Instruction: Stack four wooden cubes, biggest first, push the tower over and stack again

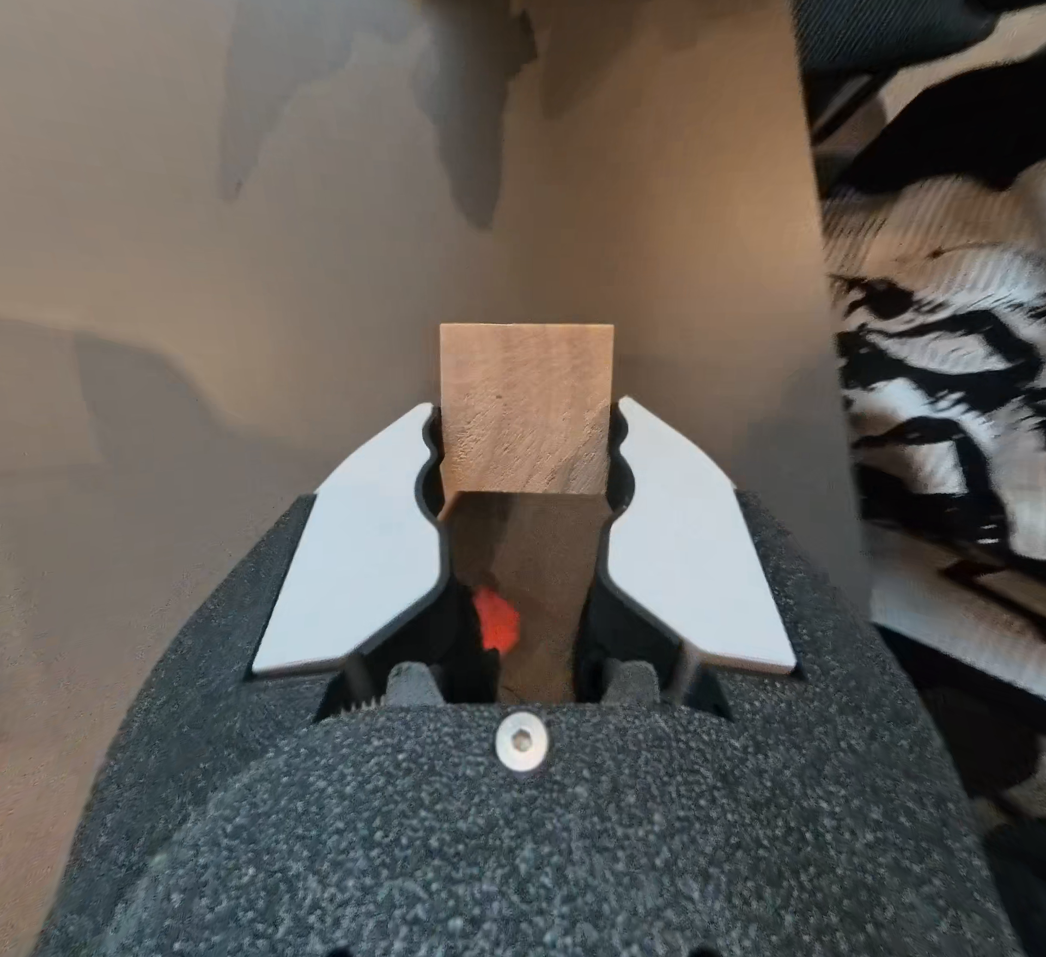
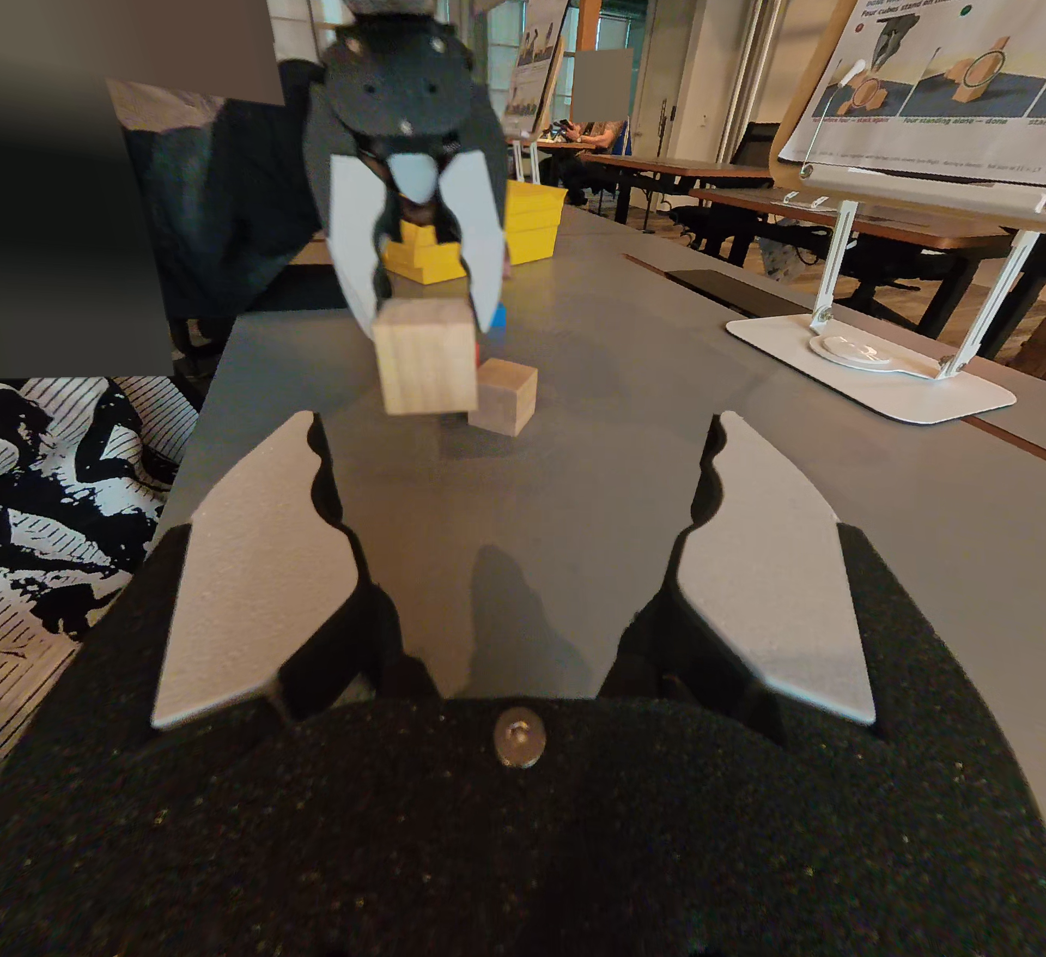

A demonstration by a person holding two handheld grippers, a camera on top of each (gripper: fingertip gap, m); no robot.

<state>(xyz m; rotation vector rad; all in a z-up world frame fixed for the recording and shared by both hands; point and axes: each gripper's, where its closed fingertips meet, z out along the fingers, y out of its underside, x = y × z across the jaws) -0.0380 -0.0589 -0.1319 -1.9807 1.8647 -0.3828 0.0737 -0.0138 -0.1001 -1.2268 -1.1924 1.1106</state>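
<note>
On the left, the left gripper (image 2: 421,315) is clamped on a large wooden cube (image 2: 424,363), held above the grey table (image 2: 622,477). Just right sits a smaller cube (image 2: 506,397). Nearest, the right gripper (image 2: 518,468) gapes empty; set the large cube flat and clear first.

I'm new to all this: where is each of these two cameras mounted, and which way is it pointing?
Left wrist view: sits on the left gripper, looking down along its white fingers at the grey table; a wooden cube is clamped between them.
Right wrist view: sits on the right gripper, looking low across the table at a smaller cube and the instruction stand; its fingers are spread and hold nothing.
Shared: the held cube, left gripper and table.
</note>
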